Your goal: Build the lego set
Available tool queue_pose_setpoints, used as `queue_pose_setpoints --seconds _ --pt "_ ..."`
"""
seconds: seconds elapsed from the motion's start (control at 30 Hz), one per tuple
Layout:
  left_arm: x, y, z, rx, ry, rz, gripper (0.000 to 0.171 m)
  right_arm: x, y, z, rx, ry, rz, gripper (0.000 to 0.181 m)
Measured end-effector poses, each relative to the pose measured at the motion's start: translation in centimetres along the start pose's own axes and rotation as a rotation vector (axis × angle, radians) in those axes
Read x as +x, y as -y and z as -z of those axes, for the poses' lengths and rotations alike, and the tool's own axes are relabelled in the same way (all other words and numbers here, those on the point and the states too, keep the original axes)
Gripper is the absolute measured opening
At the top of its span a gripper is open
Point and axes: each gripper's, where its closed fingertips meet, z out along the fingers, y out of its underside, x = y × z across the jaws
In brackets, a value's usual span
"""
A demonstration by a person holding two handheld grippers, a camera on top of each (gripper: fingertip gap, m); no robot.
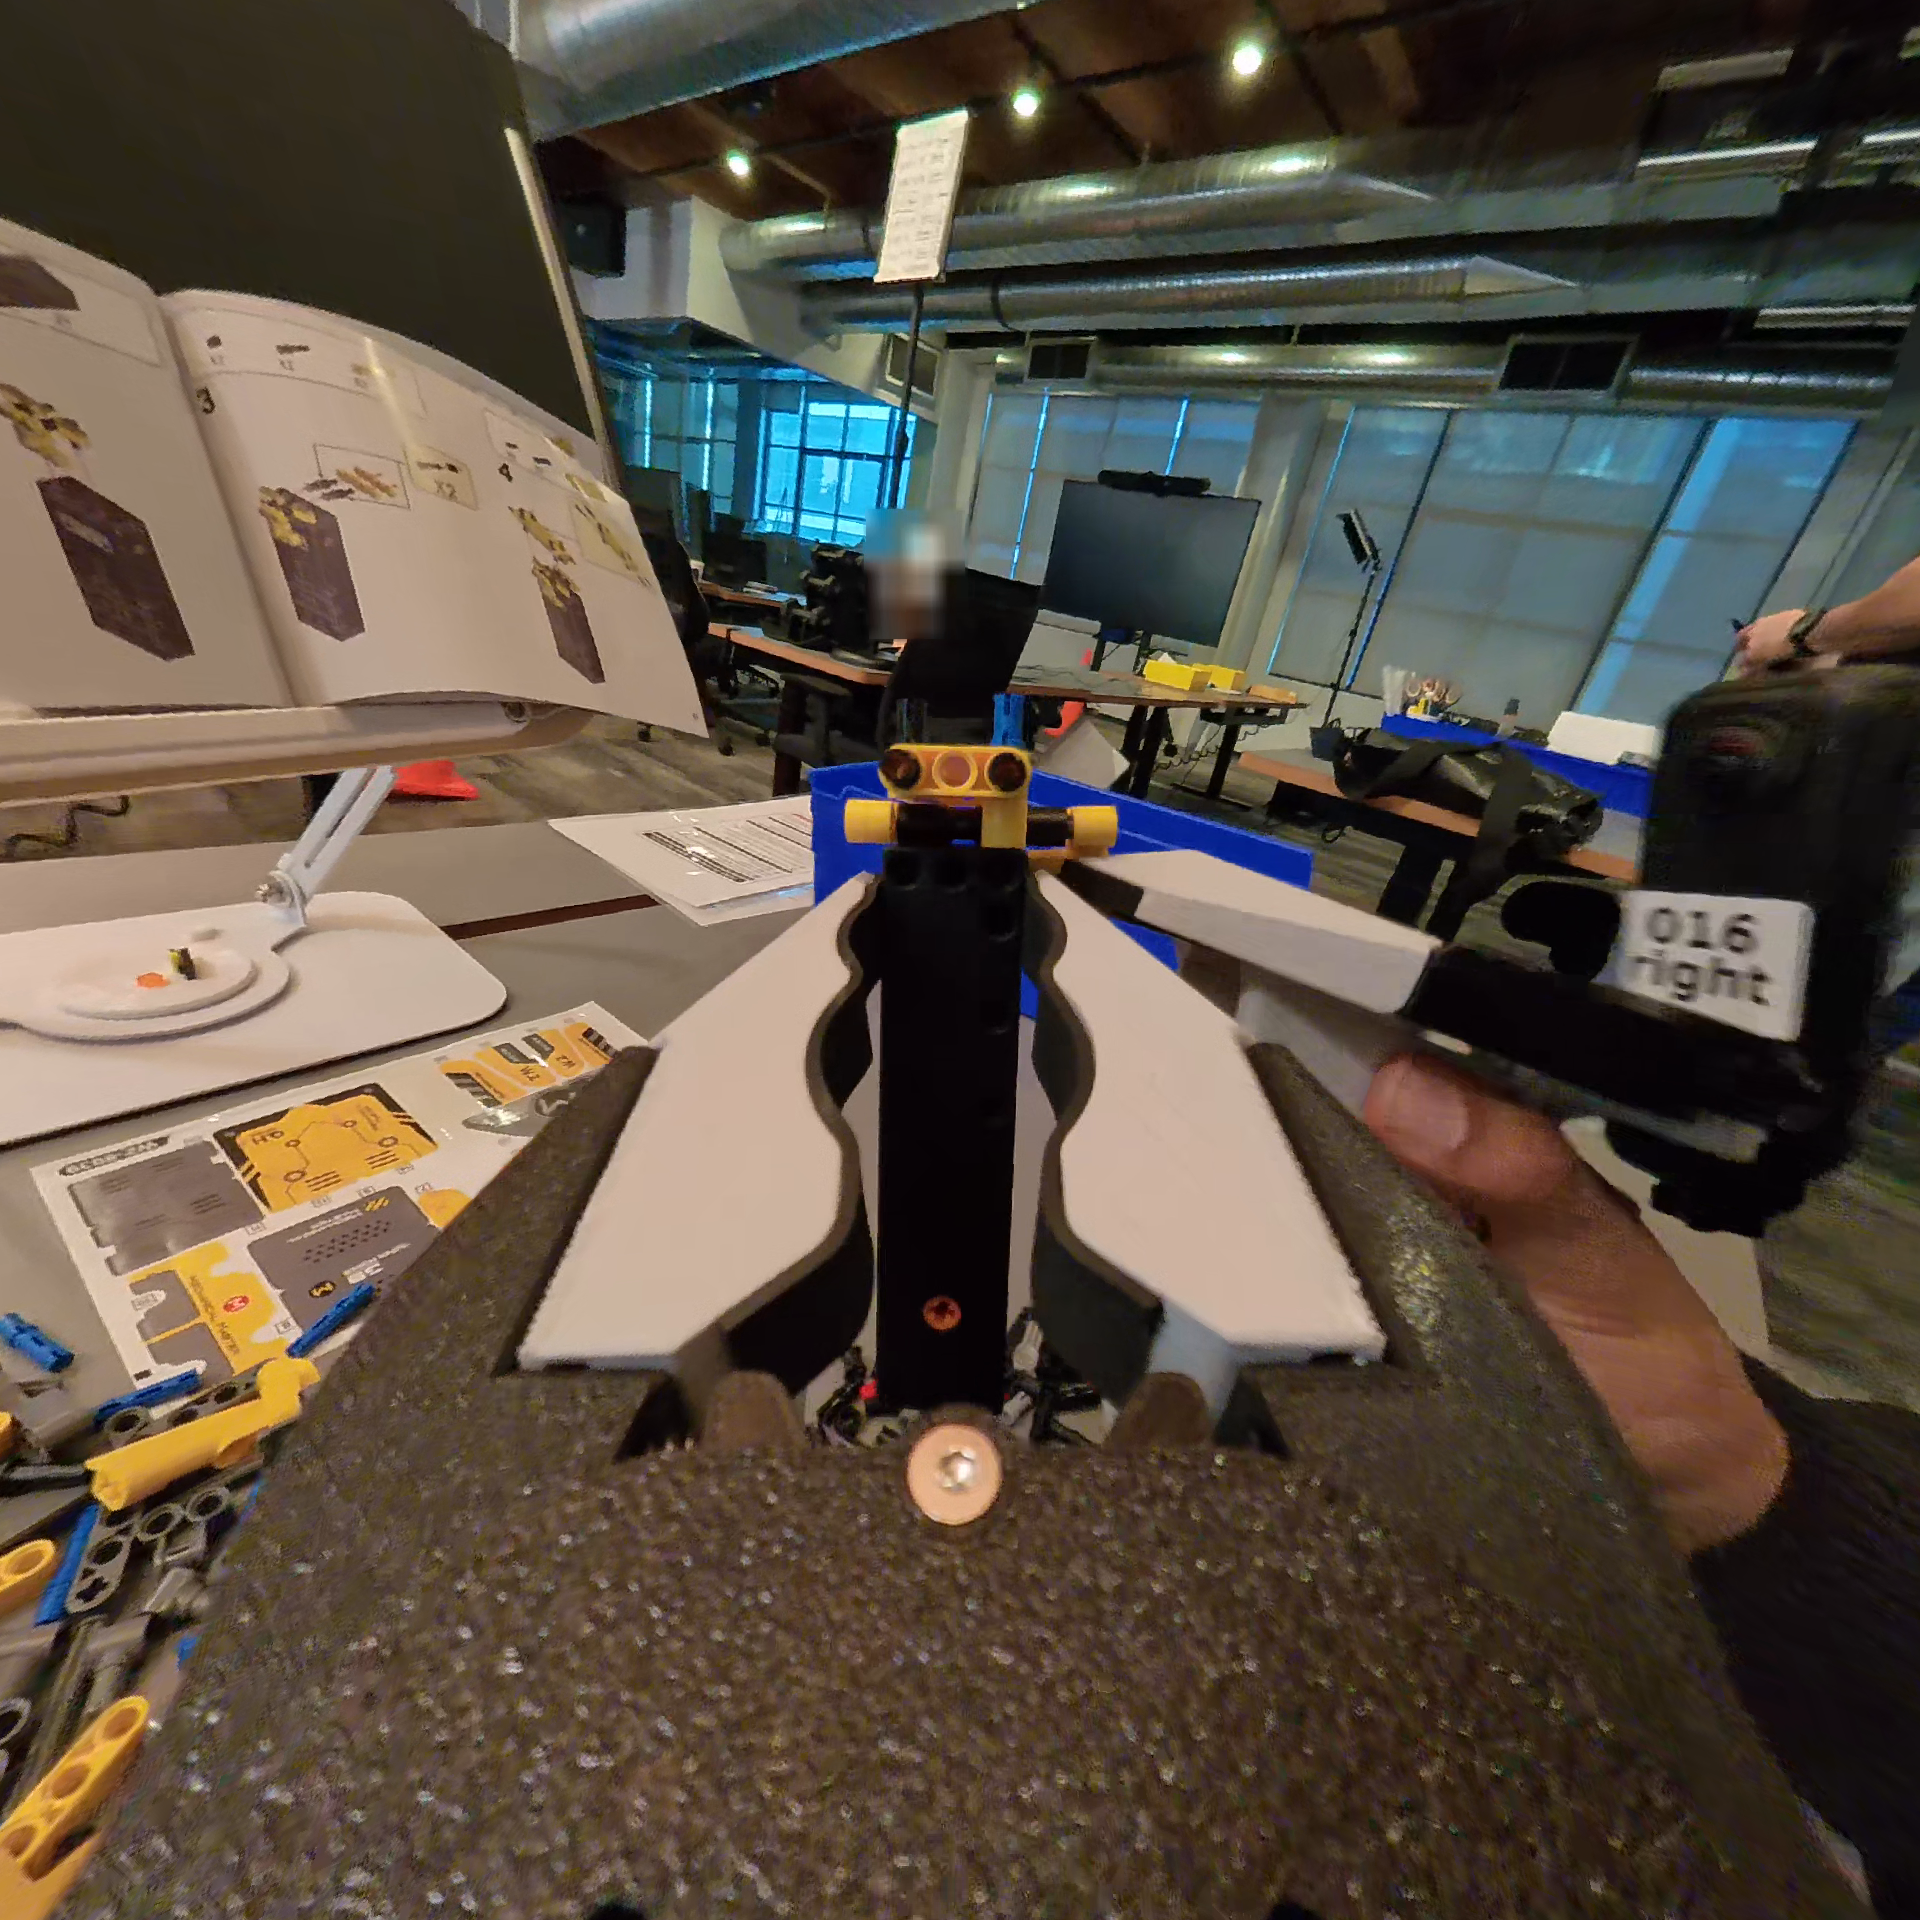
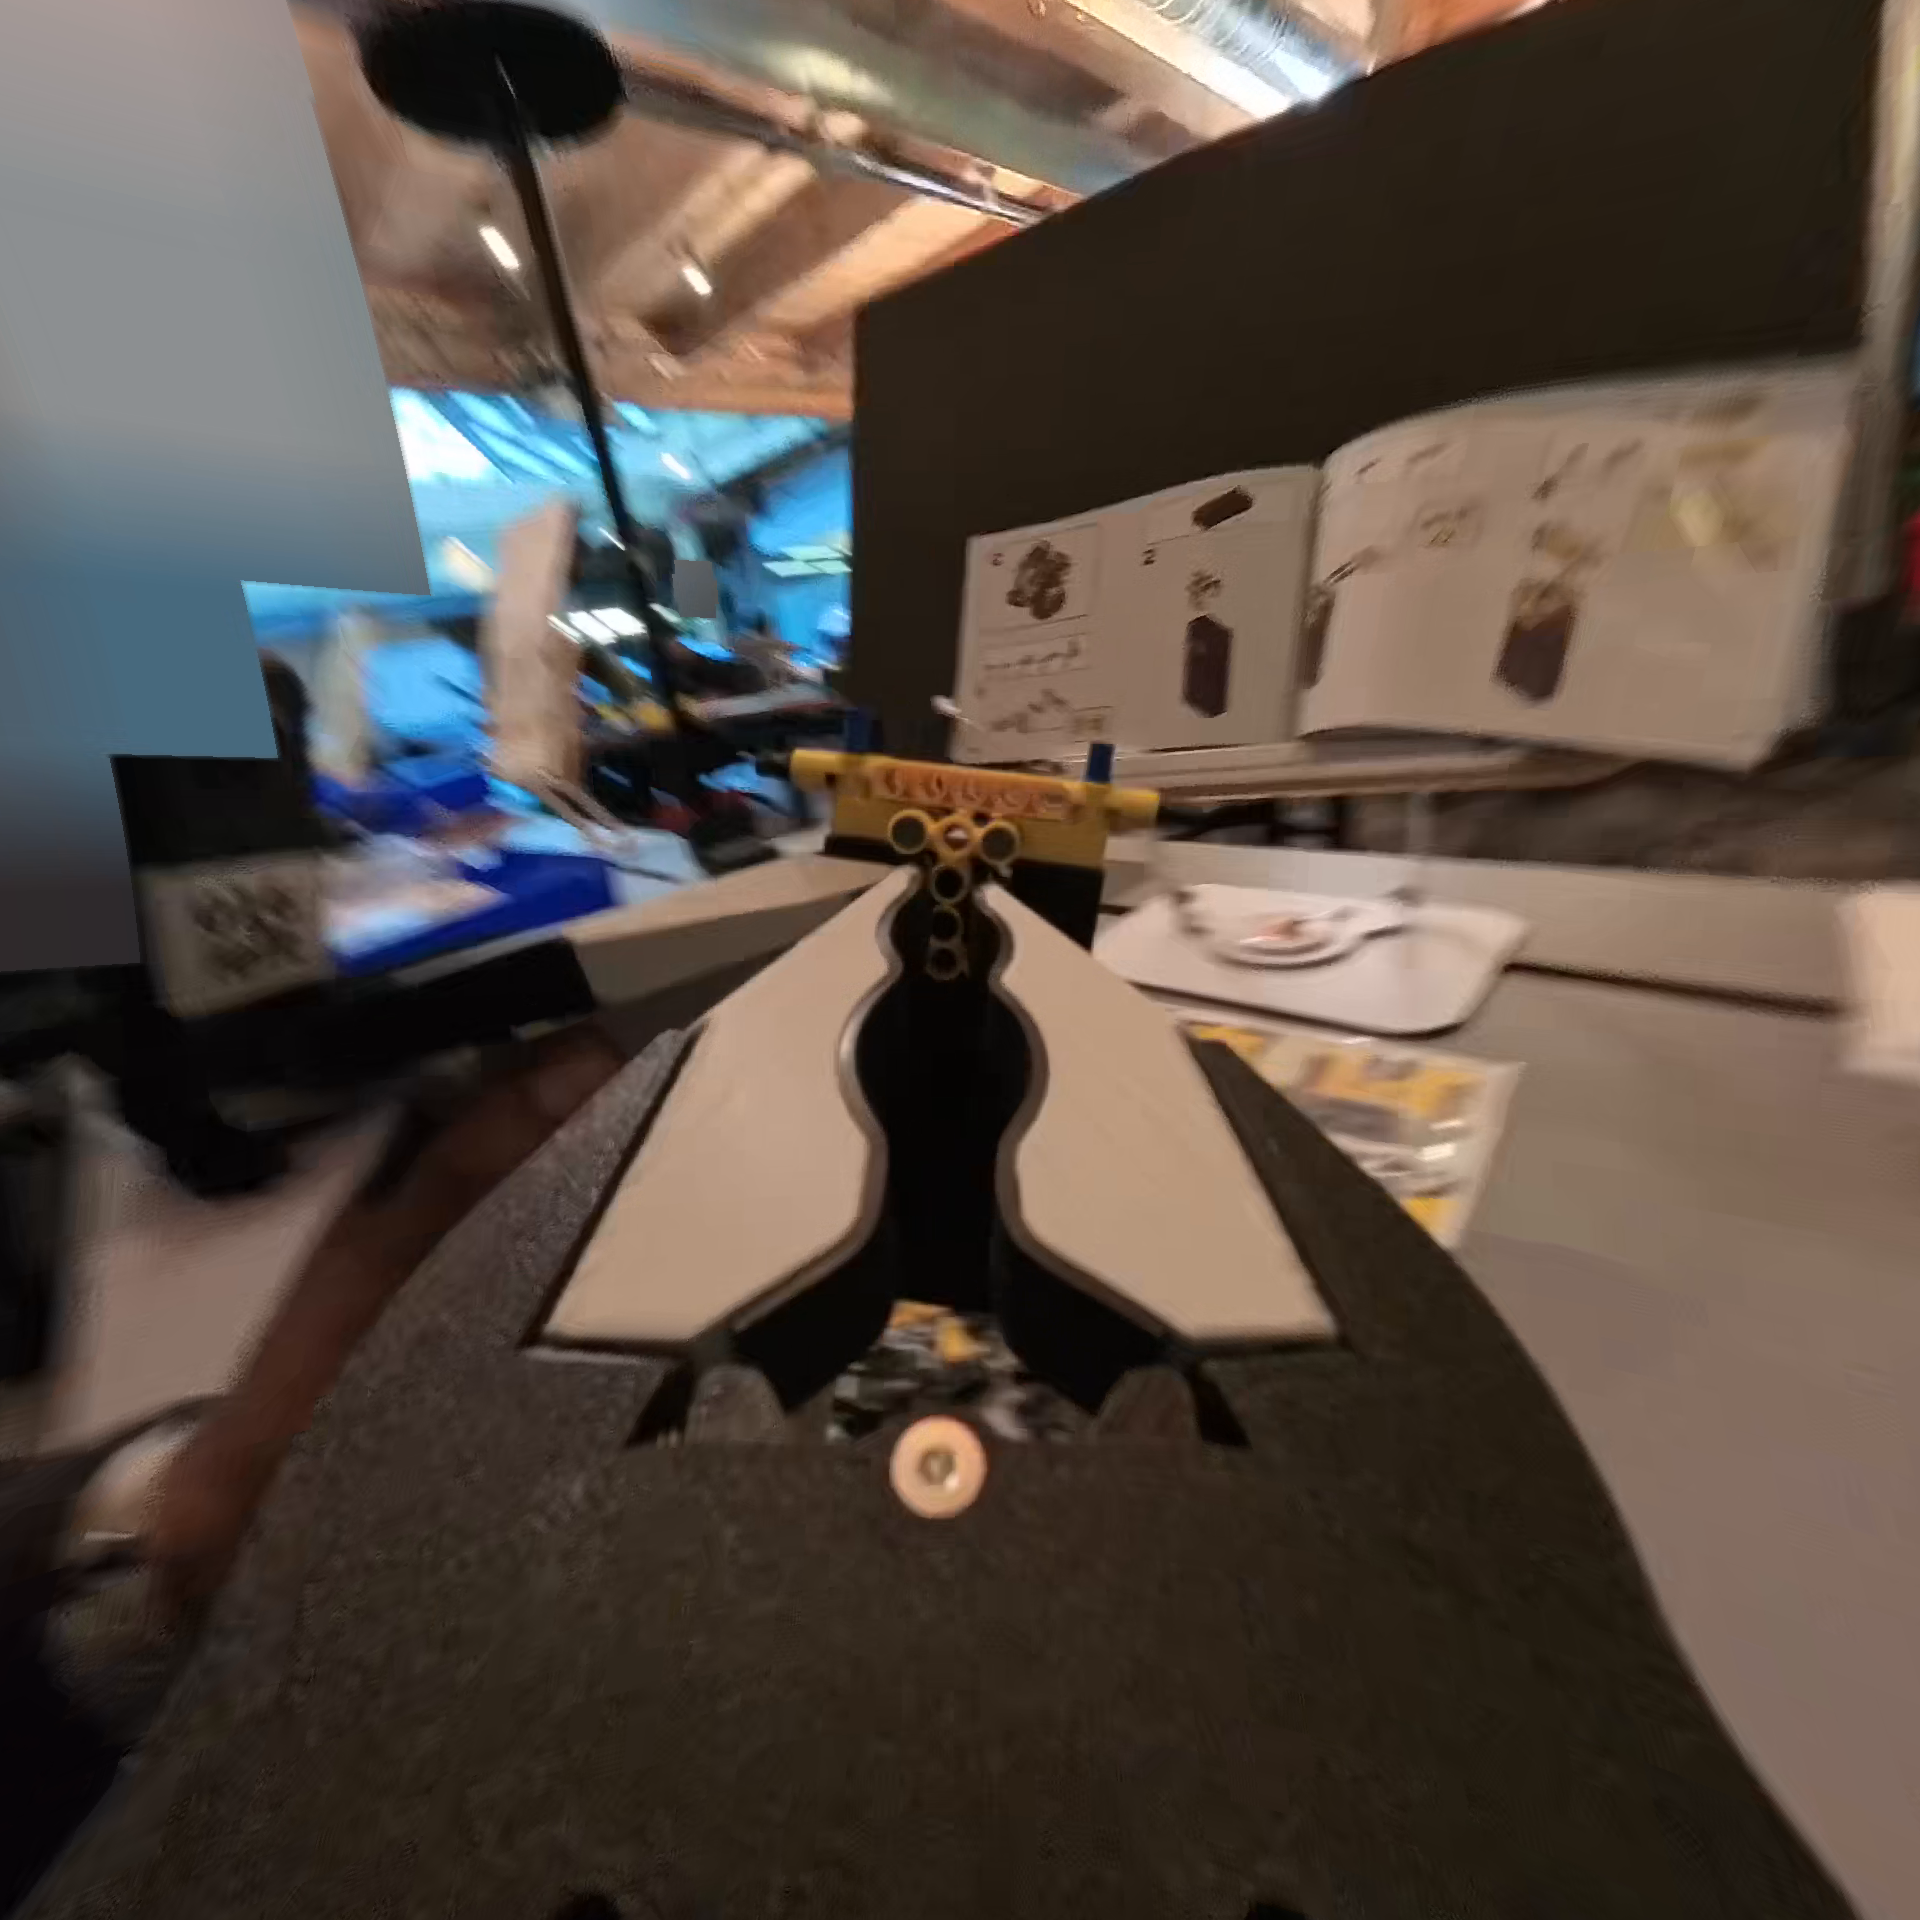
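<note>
While my left gripper (image 1: 951, 883) pinches the tall black block (image 1: 948, 1122) upright, its yellow connector piece (image 1: 961, 795) sits at twelve o'clock. My right gripper (image 2: 951, 883), reaching in from three o'clock, is closed on a small yellow beam (image 2: 948, 904) against that top. A skewed push could, I judge, tilt the block in my grip or pop the yellow parts off.

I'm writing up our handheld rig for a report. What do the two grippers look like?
Each gripper, left and right, has a speckled dark foam-like body, a round metal screw, and two pale grey fingers with wavy black inner edges. The right carries a white label.
</note>
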Motion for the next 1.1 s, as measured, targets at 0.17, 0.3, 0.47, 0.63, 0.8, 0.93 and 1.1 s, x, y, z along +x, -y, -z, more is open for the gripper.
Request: queue_pose_setpoints --seconds 0.17,0.3,0.47,0.63,0.8,0.93,1.1 --pt "0.0 0.1 0.1 -0.009 -0.011 -0.022 0.025 -0.2 0.0 0.0 0.027 0.101 -0.175 0.007" --pt "-0.4 -0.5 -0.1 -0.043 -0.010 0.031 0.025 0.2 -0.4 -0.1 0.019 0.053 -0.094 0.008" --pt "-1.1 -0.7 0.1 -0.035 -0.018 0.140 0.025 0.7 -0.2 0.1 0.053 0.011 -0.040 0.014" --pt "-2.4 -1.1 0.4 -0.020 -0.057 0.342 0.025 0.8 0.0 0.2 0.072 -0.032 0.042 0.015" --pt "-4.1 -1.3 1.0 0.000 -0.042 0.458 0.025 0.6 -0.5 -0.1 0.048 -0.024 0.037 0.017" --pt "-3.9 -1.3 1.0 -0.011 -0.043 0.432 0.025 0.2 -1.0 -0.3 0.031 -0.007 0.034 0.018" --pt "-3.0 -1.5 0.7 -0.042 -0.037 0.355 0.025 -0.1 -2.2 -0.7 -0.038 0.013 0.009 0.019"
